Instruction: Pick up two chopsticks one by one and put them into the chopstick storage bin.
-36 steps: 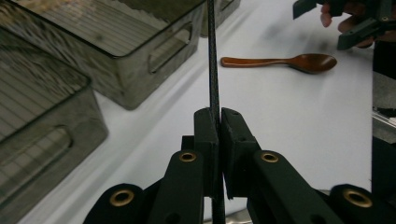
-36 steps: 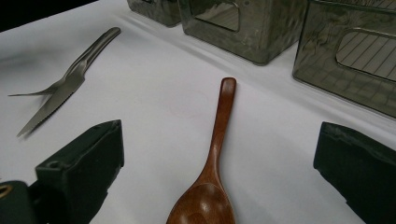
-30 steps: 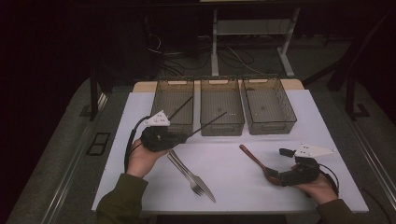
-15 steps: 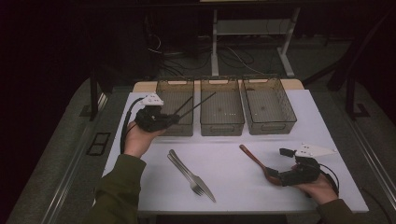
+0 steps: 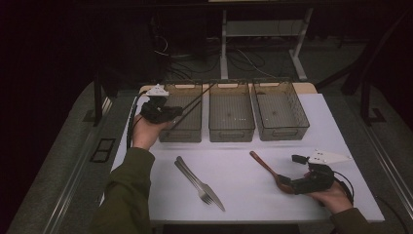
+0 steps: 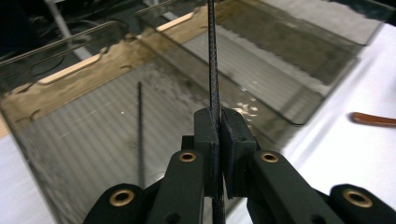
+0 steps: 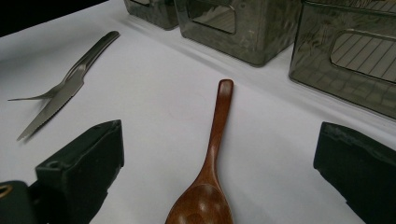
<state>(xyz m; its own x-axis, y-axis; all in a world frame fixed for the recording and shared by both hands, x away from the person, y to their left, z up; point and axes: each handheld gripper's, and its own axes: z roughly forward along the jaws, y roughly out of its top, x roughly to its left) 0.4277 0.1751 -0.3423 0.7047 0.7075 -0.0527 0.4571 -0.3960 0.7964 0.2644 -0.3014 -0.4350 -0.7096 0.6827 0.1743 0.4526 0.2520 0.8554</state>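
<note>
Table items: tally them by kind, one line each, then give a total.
Clear bins: 3
Black chopsticks: 2, one clamped in the left hand-held gripper, one lying in the leftmost bin
Wooden spoon: 1
Metal fork: 1
Metal knife: 1
Total: 8

A thin black stick [image 6: 213, 70] is pinched btwn the left gripper's [image 6: 218, 140] closed jaws, pointing up over the left bin [image 5: 181, 127]. A 2nd black stick [image 6: 139, 130] lies inside that bin. 3 see-through grey bins sit in a row; the middle bin [image 5: 231, 129] and right bin [image 5: 282, 129] look empty. A brown wooden spoon [image 7: 210, 163] lies flat on the white table [image 5: 243, 195], bowl btwn the right gripper's [image 7: 217, 172] wide-apart jaws. A fork [image 5: 192, 180] and knife [image 5: 214, 197] lie side by side, touching.
</note>
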